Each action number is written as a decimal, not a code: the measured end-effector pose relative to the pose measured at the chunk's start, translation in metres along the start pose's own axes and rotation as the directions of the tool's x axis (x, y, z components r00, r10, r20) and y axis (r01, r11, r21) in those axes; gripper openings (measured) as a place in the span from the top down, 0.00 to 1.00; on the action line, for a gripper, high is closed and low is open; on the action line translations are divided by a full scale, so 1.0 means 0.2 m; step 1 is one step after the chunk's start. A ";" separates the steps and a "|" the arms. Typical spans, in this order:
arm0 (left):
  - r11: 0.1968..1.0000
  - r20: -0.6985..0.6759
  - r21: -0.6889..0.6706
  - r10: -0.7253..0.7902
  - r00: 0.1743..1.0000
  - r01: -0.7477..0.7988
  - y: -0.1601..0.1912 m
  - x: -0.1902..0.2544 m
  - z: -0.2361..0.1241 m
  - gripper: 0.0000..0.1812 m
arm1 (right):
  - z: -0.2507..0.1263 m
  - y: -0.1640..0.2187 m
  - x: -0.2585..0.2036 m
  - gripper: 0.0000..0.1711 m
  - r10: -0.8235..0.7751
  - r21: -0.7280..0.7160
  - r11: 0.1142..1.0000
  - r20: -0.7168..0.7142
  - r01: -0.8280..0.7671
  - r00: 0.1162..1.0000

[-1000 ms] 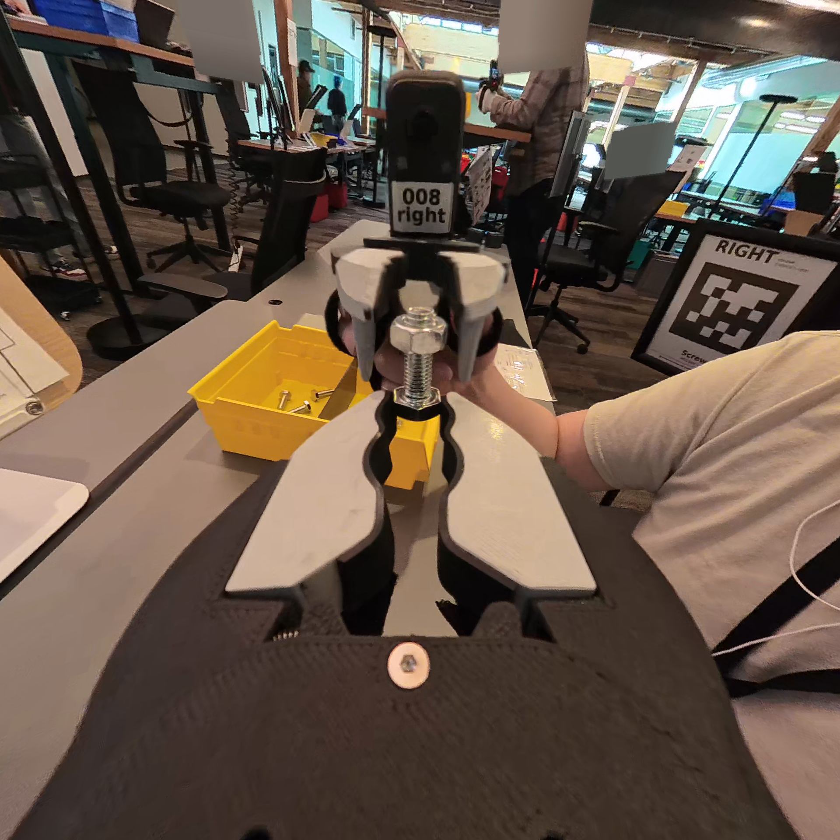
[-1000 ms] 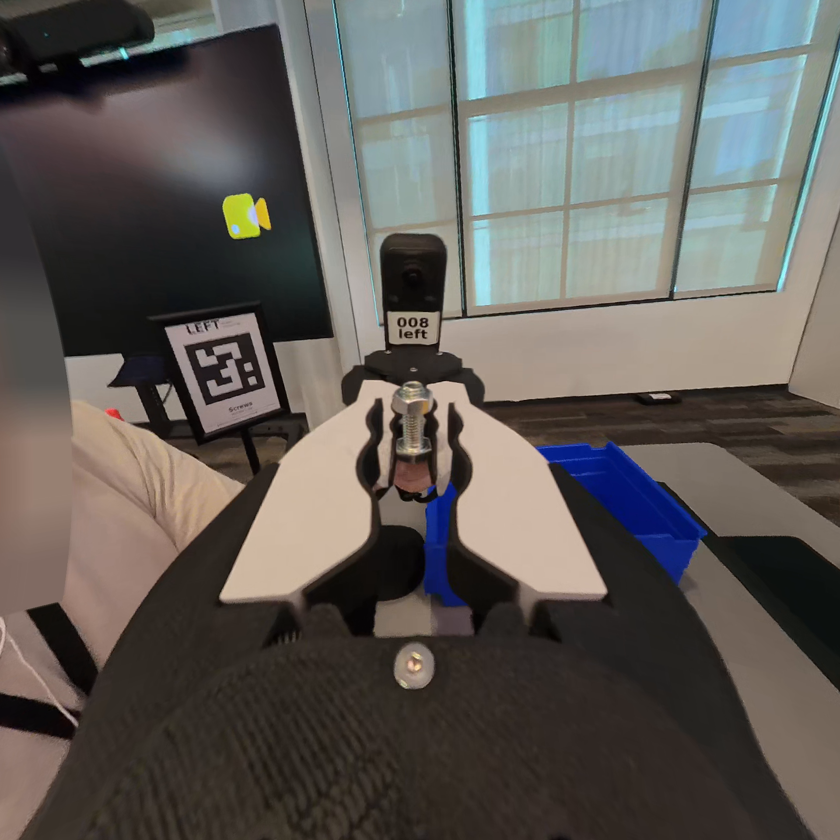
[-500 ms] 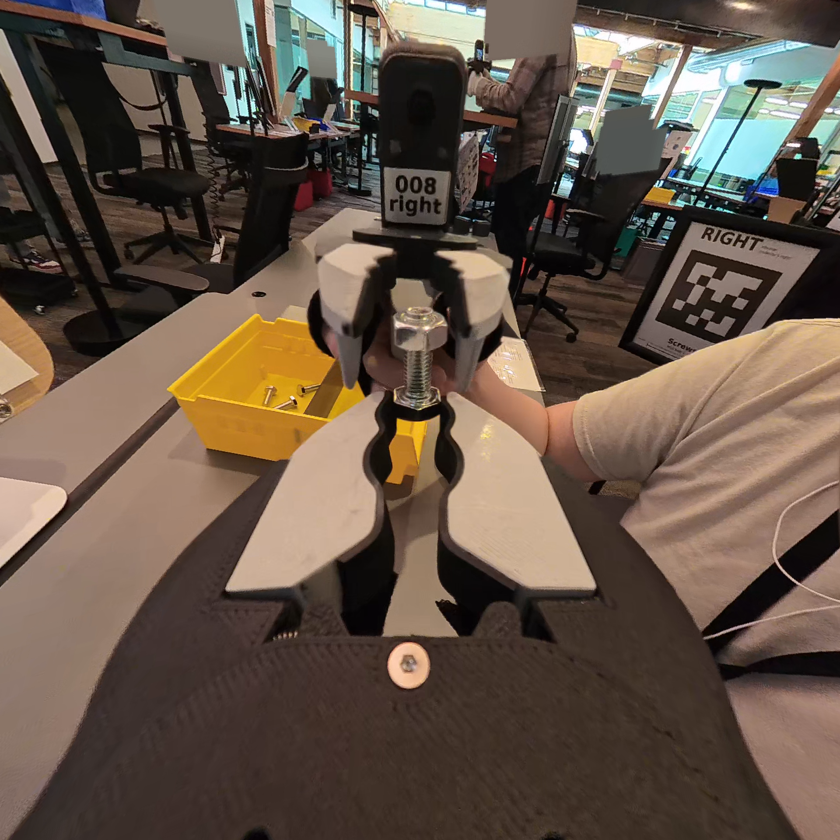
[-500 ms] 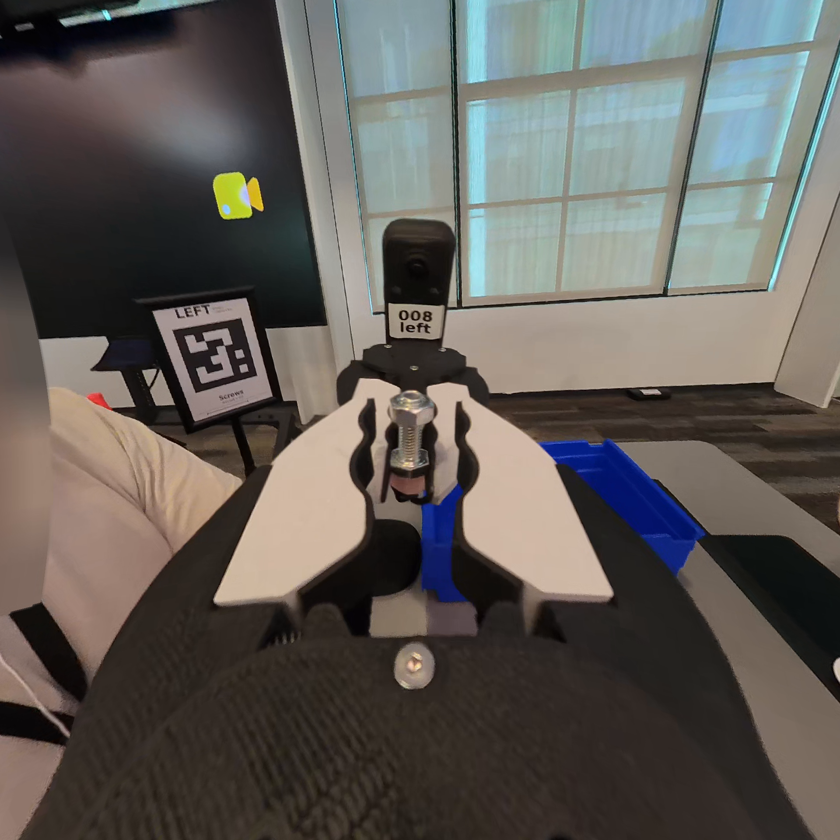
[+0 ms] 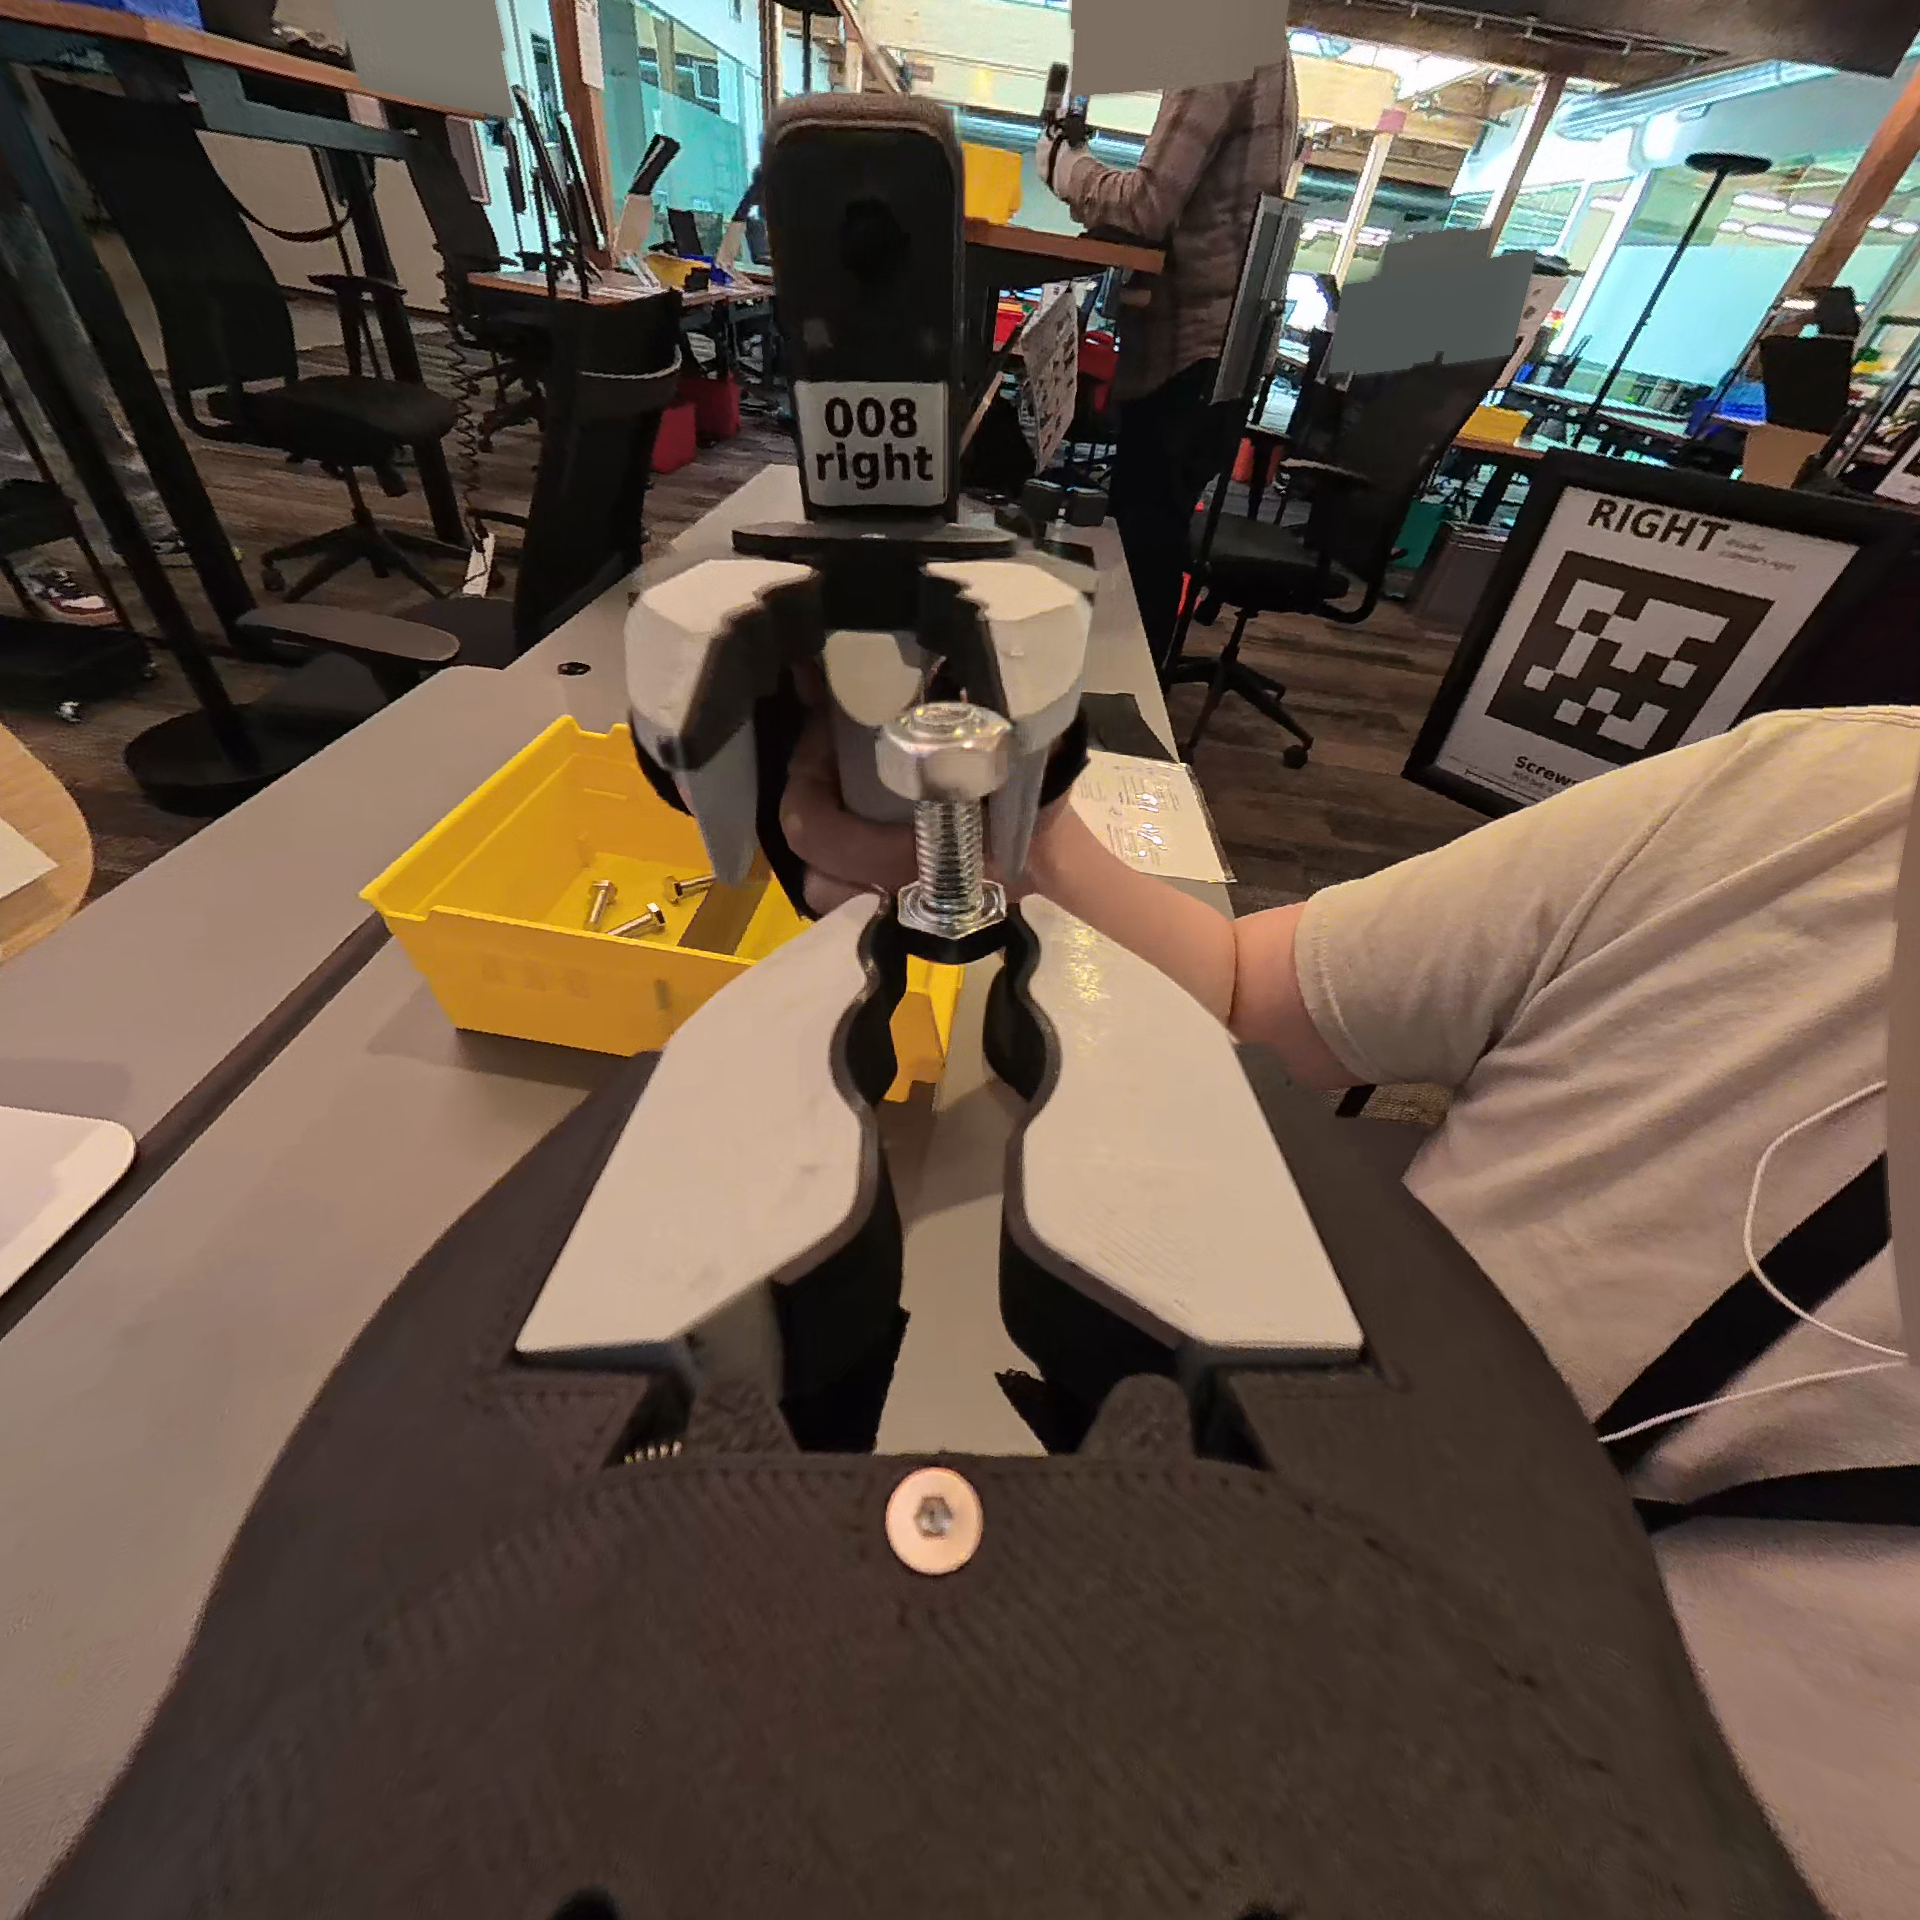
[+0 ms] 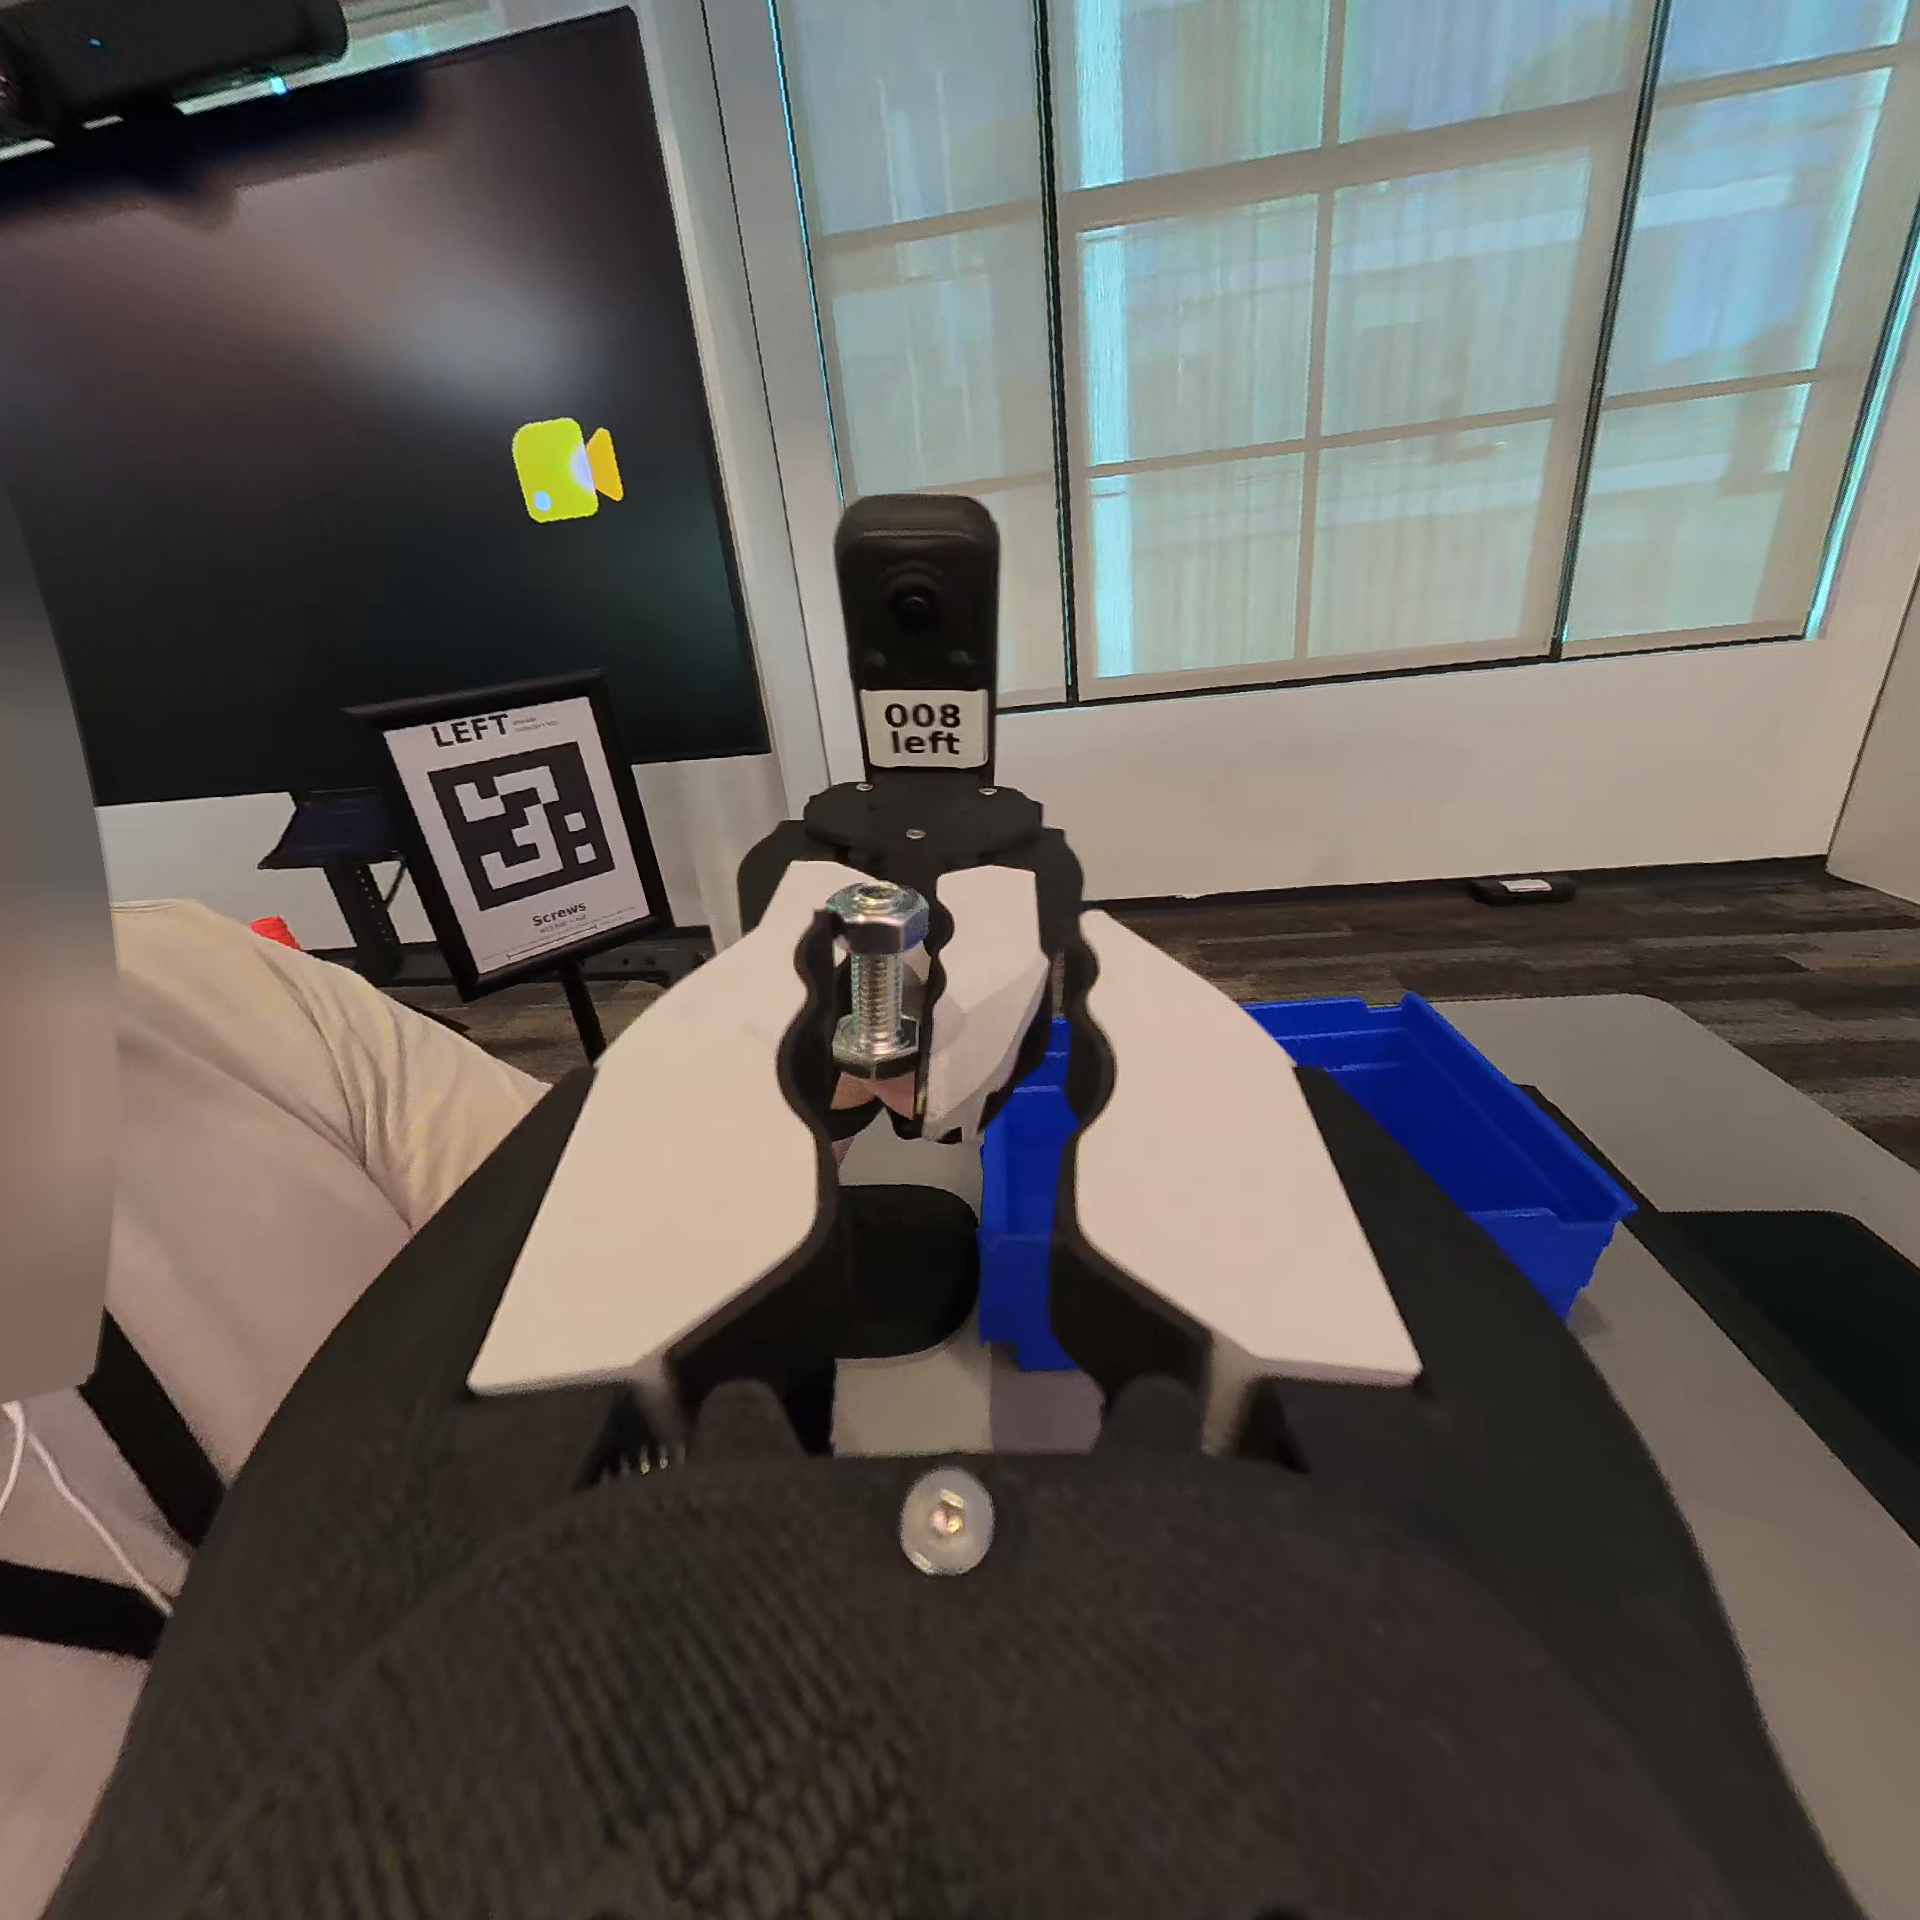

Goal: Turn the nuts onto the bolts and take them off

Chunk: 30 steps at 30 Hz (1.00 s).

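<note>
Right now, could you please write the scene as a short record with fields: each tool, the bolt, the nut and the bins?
left tool: shut on the head of the bolt, at its lower end
right tool: jaws stand wider than the nut; one finger touches it
bolt: upright, held in the air between the two tools
nut: at the top end of the thread
yellow bin: on the grey table, three loose bolts inside
blue bin: on the table, inside mostly hidden
</note>
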<state>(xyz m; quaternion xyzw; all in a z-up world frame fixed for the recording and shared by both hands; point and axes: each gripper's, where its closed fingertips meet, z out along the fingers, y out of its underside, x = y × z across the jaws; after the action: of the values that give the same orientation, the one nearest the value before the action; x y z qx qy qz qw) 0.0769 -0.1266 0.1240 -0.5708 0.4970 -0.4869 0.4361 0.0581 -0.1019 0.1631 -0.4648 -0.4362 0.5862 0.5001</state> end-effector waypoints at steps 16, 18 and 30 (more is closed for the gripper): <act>1.000 -0.053 0.022 0.000 0.999 0.001 -0.03 0.07 -0.02 0.90 | -0.04 -0.04 0.02 0.76 0.056 0.069 0.996 0.028 -0.058 0.998; 1.000 -0.021 0.009 0.017 1.000 -0.017 -0.03 0.05 -0.02 0.90 | -0.01 -0.04 -0.05 0.76 0.026 0.043 0.999 0.064 -0.029 0.998; 1.000 -0.028 0.000 0.018 0.999 -0.018 -0.02 0.07 -0.01 0.90 | -0.03 -0.06 -0.05 0.76 0.012 0.057 0.998 0.048 -0.014 0.999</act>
<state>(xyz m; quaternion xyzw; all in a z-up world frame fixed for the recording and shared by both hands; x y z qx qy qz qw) 0.0754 -0.1395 0.1304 -0.5595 0.5084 -0.4906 0.4334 0.0668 -0.1102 0.1750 -0.4391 -0.4279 0.6125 0.4989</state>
